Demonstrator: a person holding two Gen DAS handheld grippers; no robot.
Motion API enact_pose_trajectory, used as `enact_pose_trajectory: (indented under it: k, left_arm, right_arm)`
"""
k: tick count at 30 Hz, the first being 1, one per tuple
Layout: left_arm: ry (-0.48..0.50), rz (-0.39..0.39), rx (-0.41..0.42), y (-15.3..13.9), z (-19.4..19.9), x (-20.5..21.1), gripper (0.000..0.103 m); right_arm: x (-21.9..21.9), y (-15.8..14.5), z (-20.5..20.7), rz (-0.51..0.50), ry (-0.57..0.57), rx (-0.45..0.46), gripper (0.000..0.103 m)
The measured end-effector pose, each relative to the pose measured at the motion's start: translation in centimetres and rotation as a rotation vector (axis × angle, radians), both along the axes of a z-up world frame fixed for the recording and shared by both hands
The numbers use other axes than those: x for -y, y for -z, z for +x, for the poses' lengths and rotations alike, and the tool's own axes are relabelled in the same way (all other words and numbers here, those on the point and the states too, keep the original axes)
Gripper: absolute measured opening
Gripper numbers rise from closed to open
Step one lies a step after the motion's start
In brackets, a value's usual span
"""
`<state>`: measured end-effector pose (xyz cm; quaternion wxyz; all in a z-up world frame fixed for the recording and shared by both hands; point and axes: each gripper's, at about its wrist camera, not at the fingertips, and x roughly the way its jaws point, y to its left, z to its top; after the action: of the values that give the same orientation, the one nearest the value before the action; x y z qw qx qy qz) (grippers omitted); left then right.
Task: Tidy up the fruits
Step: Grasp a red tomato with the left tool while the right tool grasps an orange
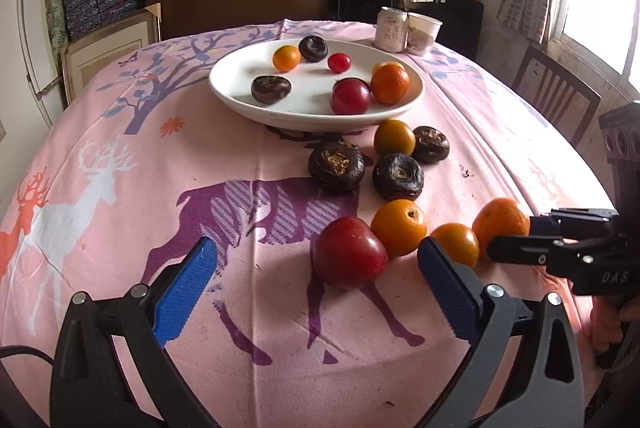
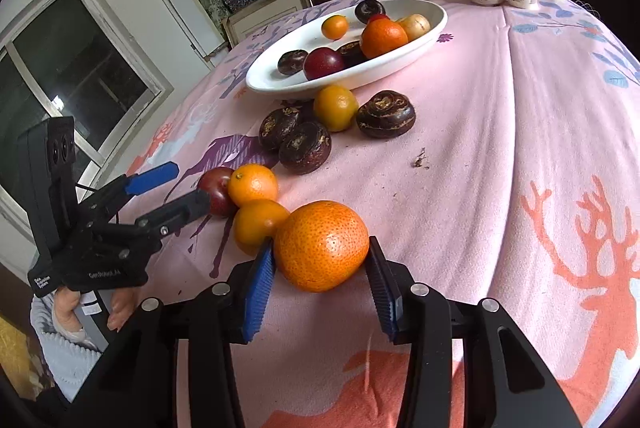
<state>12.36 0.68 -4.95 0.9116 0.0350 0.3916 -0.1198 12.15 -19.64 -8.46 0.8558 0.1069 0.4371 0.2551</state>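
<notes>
My right gripper (image 2: 320, 244) is shut on a large orange mandarin (image 2: 322, 246) lying on the pink tablecloth, one blue pad pressed on each side. From the left wrist view this mandarin (image 1: 500, 224) sits at the right with the right gripper (image 1: 512, 238) around it. My left gripper (image 1: 316, 246) is open and holds nothing. A red plum (image 1: 350, 252) lies just ahead between its fingers, untouched. Two small oranges (image 1: 398, 226) lie beside the plum. Three dark water chestnuts (image 1: 336, 166) and a yellow-orange fruit (image 1: 394, 138) lie in front of the white plate (image 1: 240, 100), which holds several fruits.
A drink can (image 1: 392, 28) and a paper cup (image 1: 422, 32) stand at the table's far edge behind the plate. A wooden chair (image 1: 556, 96) stands off the far right side. Shelves of boxes fill the back wall. A hand (image 2: 120, 312) holds the left gripper's handle.
</notes>
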Motion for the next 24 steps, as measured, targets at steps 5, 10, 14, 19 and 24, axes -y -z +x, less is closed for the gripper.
enact_pose_trajectory:
  k: [5, 10, 14, 19, 24]
  left_arm:
    - [-0.028, 0.027, -0.085, 1.1, 1.0, -0.2, 0.098]
    - [-0.059, -0.021, -0.114, 1.5, 1.4, -1.6, 0.099]
    - [-0.081, 0.077, -0.015, 0.5, 1.0, -0.7, 0.099]
    - [-0.050, 0.085, 0.021, -0.1, 0.7, -0.5, 0.089]
    - [0.068, 0.085, 0.004, 0.2, 0.6, 1.0, 0.061]
  right_arm:
    - [1.5, -0.1, 0.2, 0.028, 0.065, 0.002, 0.045]
    - [1.8, 0.3, 0.5, 0.045, 0.067, -0.015, 0.046]
    - [1.8, 0.3, 0.5, 0.050, 0.068, -0.017, 0.046]
    - [1.9, 0.4, 0.5, 0.052, 0.067, -0.020, 0.047]
    - [1.9, 0.4, 0.5, 0.053, 0.067, -0.021, 0.047]
